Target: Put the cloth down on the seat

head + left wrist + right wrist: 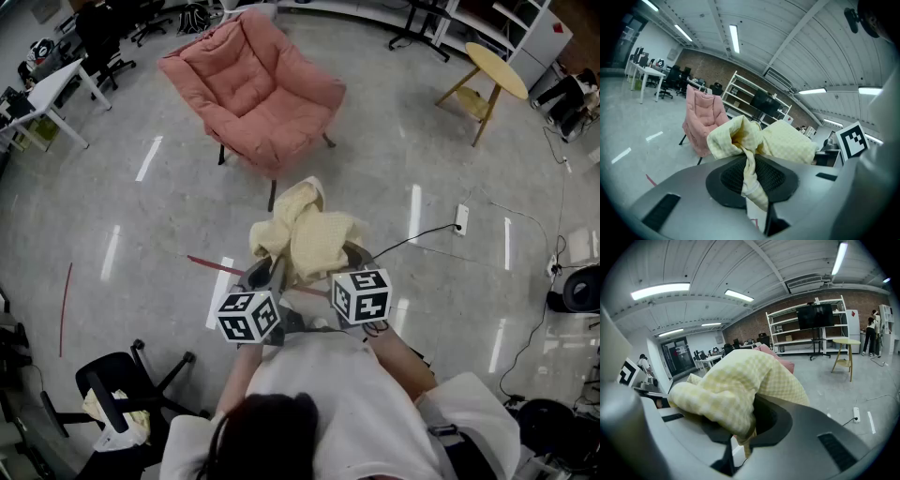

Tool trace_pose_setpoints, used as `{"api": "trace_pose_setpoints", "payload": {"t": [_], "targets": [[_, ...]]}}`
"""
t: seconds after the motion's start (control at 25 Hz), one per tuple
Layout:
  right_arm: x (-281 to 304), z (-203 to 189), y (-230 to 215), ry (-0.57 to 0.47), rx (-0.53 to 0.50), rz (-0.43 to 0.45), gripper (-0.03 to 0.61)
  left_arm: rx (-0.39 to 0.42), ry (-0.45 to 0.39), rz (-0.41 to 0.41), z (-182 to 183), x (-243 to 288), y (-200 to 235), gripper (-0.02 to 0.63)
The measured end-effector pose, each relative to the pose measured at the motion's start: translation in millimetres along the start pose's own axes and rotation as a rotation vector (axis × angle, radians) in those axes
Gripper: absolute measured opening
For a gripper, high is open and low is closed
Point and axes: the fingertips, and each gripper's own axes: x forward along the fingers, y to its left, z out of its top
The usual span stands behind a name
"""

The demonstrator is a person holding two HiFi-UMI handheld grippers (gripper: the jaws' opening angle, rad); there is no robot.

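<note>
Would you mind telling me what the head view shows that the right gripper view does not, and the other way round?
Only the head view shows the black office chair beside the person and the red line on the floor. Only the right gripper view shows the ceiling lights, the shelves with a dark screen, and the brick wall. Both show the yellow cloth, the pink armchair and the round table.
</note>
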Motion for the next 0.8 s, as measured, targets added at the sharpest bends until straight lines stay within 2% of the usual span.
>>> {"api": "trace_pose_setpoints", "payload": {"t": [0.2, 0.8], "targets": [[13.6, 4.7, 2.6, 0.013, -0.004, -0.012, 0.060, 0.006, 0.010, -0.007, 7.7, 6.8, 10.9, 0.064], [62.9, 31.9, 22.2, -0.028, 0.055, -0.017, 0.061, 0.121, 0.031, -0.062, 48.8, 27.4, 54.5, 0.064]]}}
